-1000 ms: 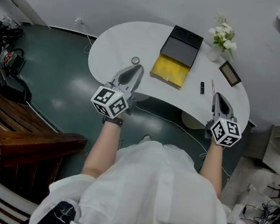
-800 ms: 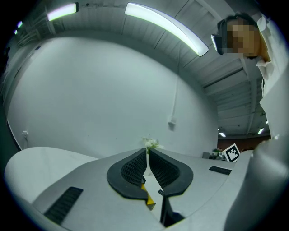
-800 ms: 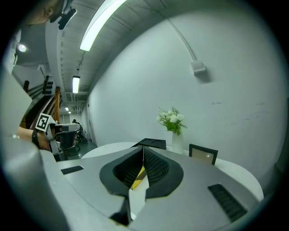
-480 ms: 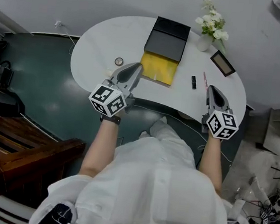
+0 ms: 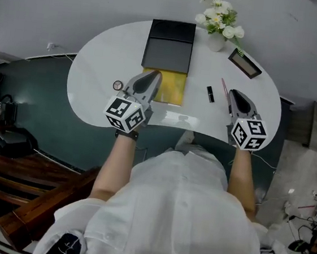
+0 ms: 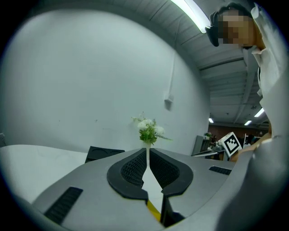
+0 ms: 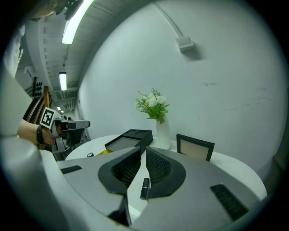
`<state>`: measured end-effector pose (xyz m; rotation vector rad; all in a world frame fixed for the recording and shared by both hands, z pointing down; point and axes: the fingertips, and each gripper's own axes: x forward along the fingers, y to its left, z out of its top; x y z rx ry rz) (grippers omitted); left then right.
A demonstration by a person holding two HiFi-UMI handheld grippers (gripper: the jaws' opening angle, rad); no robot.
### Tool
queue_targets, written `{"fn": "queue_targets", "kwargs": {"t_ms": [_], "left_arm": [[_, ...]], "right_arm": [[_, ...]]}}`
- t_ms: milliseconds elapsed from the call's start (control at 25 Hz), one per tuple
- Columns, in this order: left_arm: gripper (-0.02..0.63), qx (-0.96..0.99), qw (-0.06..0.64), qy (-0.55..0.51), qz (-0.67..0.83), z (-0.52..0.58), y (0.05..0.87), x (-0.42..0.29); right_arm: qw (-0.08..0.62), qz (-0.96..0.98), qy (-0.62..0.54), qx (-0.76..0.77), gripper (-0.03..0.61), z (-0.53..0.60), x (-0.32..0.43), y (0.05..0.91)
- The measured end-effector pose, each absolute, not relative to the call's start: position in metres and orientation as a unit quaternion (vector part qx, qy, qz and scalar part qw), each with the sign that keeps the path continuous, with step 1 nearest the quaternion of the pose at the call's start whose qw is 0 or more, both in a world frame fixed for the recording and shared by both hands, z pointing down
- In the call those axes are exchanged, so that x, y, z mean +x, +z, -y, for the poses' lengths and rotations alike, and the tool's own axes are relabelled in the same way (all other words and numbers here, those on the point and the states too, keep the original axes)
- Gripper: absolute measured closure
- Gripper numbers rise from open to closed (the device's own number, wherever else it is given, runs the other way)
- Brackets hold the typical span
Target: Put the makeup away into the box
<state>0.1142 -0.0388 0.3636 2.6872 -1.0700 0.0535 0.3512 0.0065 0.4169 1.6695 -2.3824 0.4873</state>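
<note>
My left gripper (image 5: 155, 75), fingers pressed together and empty, is over the near-left corner of the open box (image 5: 171, 89). My right gripper (image 5: 232, 94) is right of the box, fingers also together, holding nothing. On the white desk (image 5: 96, 71), the black lipstick (image 5: 210, 93) and a thin pink stick (image 5: 224, 87) lie right of the box, and a small round compact (image 5: 118, 85) lies left of it.

A white curved table (image 5: 96, 71) stands against a pale grey wall (image 5: 76, 0) on a dark green floor (image 5: 34, 121); brown wooden furniture (image 5: 35, 206), perhaps benches, lower left; tube lights (image 7: 74, 20) overhead
</note>
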Motion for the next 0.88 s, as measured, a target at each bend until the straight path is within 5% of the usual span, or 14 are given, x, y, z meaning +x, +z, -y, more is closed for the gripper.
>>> {"fn": "queue_targets", "kwargs": {"t_ms": [880], "left_arm": [[0.578, 0.942, 0.118, 0.146, 0.276, 0.058, 0.439, 0.210]], "right_arm": [[0.153, 0.792, 0.248, 0.537, 0.477, 0.003, 0.360, 0.498]]}}
